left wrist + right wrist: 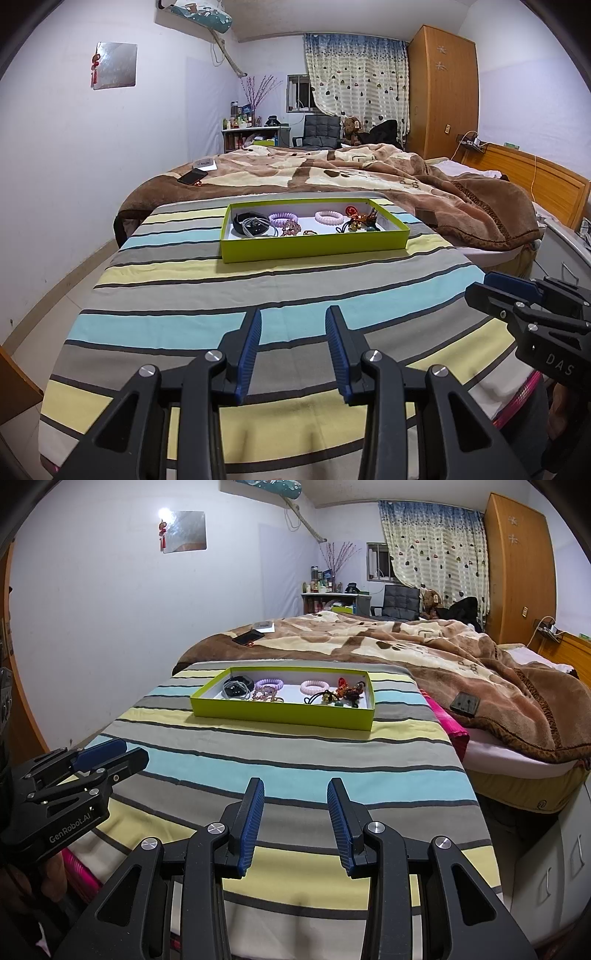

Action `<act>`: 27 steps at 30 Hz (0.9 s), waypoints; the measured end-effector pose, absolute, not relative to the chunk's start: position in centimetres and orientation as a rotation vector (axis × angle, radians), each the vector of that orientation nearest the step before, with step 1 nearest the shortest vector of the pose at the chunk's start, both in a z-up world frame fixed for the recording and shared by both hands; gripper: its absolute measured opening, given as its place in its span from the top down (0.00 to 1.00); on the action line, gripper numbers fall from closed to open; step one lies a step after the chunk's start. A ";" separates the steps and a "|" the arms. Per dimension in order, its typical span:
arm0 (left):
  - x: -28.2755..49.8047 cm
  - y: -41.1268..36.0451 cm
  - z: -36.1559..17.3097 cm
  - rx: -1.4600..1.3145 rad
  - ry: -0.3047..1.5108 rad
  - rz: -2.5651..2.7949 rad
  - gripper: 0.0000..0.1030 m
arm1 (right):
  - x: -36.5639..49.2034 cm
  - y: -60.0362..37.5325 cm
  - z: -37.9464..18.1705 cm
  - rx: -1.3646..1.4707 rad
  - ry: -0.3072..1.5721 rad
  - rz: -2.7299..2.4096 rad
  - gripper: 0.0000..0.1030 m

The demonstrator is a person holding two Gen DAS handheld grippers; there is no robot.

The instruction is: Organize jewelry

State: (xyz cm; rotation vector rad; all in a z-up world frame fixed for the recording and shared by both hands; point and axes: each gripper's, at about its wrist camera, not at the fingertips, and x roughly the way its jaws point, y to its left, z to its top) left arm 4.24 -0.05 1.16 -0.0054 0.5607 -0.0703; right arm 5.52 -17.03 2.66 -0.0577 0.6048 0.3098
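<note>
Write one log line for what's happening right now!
left tool: open, empty | right tool: open, empty | green tray: on striped cloth, jewelry inside, untouched | stage: before first pick

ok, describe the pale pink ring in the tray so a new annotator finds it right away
Start at the striped cloth and find the lime-green tray on it. Inside, right of the middle, lies the pale pink ring, alone on the white floor. The lilac ring to its left is purpler and touches a beaded string, and the dark red charm cluster on its right is a tangle.
</note>
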 end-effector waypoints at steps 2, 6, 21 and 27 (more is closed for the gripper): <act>4.3 0.0 1.2 -0.006 0.560 -0.070 0.64 | 5.5 -17.0 2.7 -0.058 0.604 0.310 0.64; 4.2 -0.1 1.2 -0.006 0.560 -0.069 0.64 | 5.6 -17.1 2.7 -0.059 0.604 0.310 0.64; 4.3 0.3 1.2 -0.005 0.561 -0.064 0.64 | 5.6 -17.1 2.6 -0.058 0.605 0.309 0.64; 4.4 0.8 1.1 -0.009 0.566 -0.055 0.64 | 5.6 -17.0 2.6 -0.061 0.604 0.309 0.64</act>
